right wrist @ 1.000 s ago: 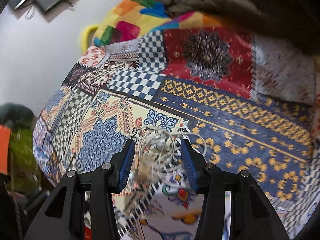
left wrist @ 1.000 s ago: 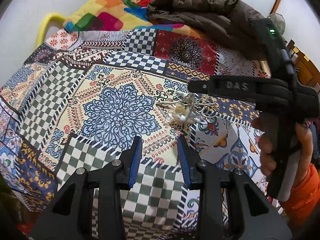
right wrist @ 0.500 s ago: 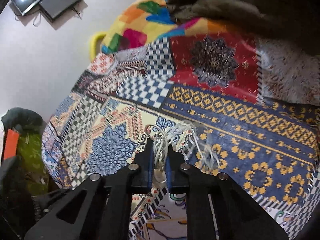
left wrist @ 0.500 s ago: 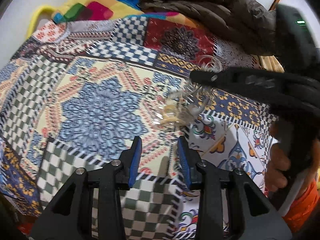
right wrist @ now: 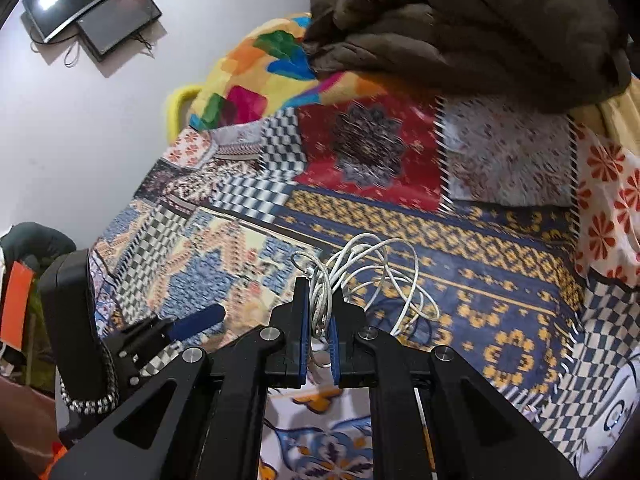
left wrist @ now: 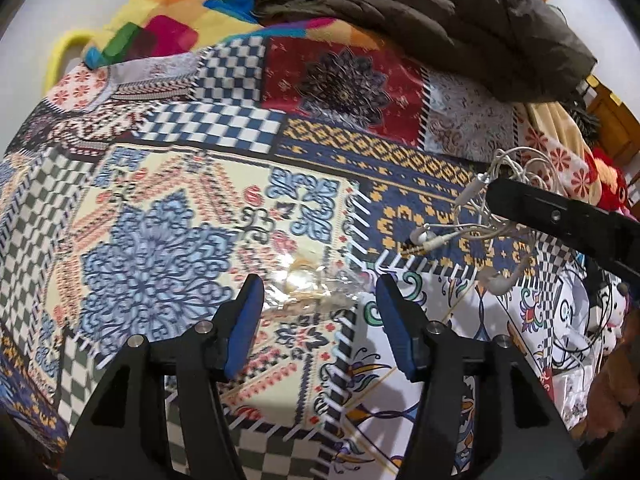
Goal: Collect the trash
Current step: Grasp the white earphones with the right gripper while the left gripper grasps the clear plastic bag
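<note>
Earphones: tangled, light, limp; your right claw clamps the bundled cords above the bedspread. Clear wrapper, crinkly, slippery, lies between your left claw's parted, just-widening jaws; pinch its middle.

brown coat cut off, bedspread blurred
</note>
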`<state>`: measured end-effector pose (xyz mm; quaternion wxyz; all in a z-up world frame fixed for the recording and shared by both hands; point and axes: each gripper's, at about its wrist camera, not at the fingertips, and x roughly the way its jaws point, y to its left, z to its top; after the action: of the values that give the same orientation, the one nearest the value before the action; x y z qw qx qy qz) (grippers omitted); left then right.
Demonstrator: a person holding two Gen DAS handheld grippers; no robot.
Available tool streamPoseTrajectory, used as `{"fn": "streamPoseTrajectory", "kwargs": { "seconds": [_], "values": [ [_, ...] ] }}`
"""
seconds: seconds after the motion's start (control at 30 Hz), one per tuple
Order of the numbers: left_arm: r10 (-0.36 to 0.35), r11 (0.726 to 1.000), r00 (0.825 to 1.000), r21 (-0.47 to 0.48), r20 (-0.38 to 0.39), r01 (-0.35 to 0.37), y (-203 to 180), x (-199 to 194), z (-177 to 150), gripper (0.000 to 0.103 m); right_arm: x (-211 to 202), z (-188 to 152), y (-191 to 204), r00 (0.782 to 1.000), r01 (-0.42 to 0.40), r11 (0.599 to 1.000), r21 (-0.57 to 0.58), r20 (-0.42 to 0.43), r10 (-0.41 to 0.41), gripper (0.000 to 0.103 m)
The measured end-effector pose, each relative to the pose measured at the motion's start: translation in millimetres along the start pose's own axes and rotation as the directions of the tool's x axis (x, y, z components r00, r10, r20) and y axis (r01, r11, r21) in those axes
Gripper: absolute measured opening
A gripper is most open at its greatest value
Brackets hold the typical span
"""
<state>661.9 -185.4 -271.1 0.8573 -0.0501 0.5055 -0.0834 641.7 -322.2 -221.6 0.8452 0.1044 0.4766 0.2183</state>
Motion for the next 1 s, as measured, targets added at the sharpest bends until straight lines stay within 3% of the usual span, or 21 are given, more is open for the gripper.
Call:
{"fn": "streamPoseTrajectory", "kwargs": {
  "seconds": [0.1, 0.27, 0.5, 0.63, 1.0],
  "values": [
    [0.054, 0.998, 0.998, 0.017, 0.011, -0.055, -3.0, 5.4, -1.2, 0.057, -4.3, -3.1, -8.6, 1.0, 0.004, 1.0, 0.002, 0.003, -0.004, 0.008],
    [0.071, 0.997, 0.997, 0.022, 0.015, -0.072, -2.6, 12.5, -4.0, 0.057, -7.0, -6.4, -14.6, 1.0, 0.008, 1.0, 0.008, 0.003, -0.008, 0.008],
    [0.004, 1.0, 1.0, -0.017, -0.003, -0.004, 5.9, 8.3, -5.8, 0.039, -15.5, -15.0, -8.8, 1.0, 0.016, 1.0, -0.011, 0.002, -0.016, 0.008],
    [0.009, 1.0, 1.0, -0.009, -0.025, -0.009, 2.8, 2.8, -11.4, 0.034, -24.0, -20.4, -4.3, 1.0, 0.021, 0.999, -0.024, -0.002, -0.021, 0.008],
    [0.014, 0.998, 0.993, 0.052, 0.117, -0.02, -24.8, -101.0, -32.2, 0.034, -69.9, -23.4, 22.5, 0.998, 0.05, 0.996, -0.073, 0.038, -0.047, 0.008]
  ]
}}
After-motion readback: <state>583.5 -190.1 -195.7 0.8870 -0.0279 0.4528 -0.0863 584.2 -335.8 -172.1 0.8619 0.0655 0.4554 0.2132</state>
